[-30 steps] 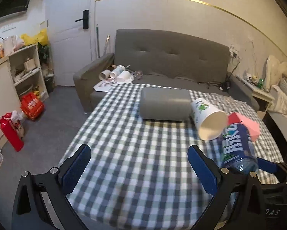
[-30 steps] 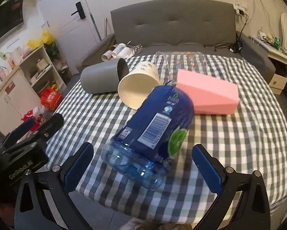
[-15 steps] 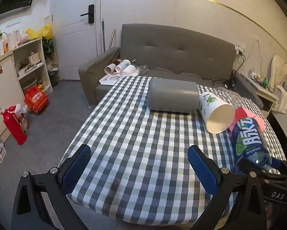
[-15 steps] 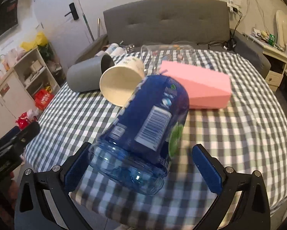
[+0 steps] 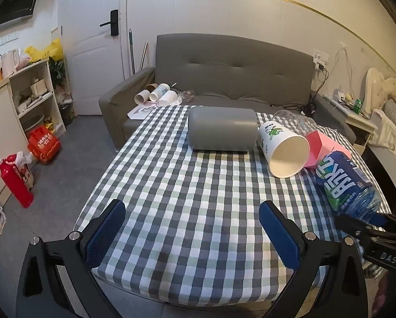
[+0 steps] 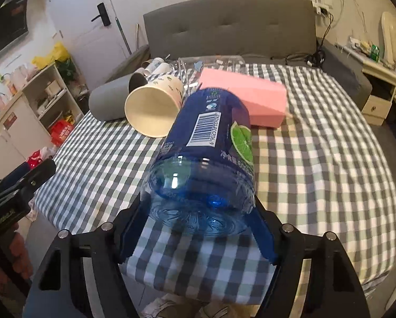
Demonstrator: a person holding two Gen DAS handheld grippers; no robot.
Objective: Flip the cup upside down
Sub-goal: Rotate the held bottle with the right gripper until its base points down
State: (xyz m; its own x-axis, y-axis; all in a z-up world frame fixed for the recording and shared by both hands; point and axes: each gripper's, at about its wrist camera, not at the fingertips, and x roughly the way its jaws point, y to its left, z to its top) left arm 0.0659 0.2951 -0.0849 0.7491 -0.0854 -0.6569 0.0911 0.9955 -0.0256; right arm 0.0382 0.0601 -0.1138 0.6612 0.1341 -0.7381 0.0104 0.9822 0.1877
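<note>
The paper cup (image 5: 282, 151) lies on its side on the checked tablecloth (image 5: 187, 201), its long axis running roughly level with the table, its open mouth turned toward the near edge and its closed base toward the grey sofa (image 5: 235, 71) behind. From the right wrist view the cup (image 6: 155, 106) shows its pale inside as a wide oval. Just beside the cup, on the door side, a grey cylinder (image 5: 223, 128) lies on its side, touching or nearly touching the cup's wall. On the cup's other side sits a pink block (image 6: 244, 100), and in front of that a blue bottle (image 6: 205, 159) lies tilted, its base toward the near edge. The right gripper (image 6: 198, 228) has its blue pads pressed against both sides of the bottle's base, clamped on it. The left gripper (image 5: 191, 232) hangs over the near part of the tablecloth with its pads wide apart, holding nothing, well short of the cup.
</note>
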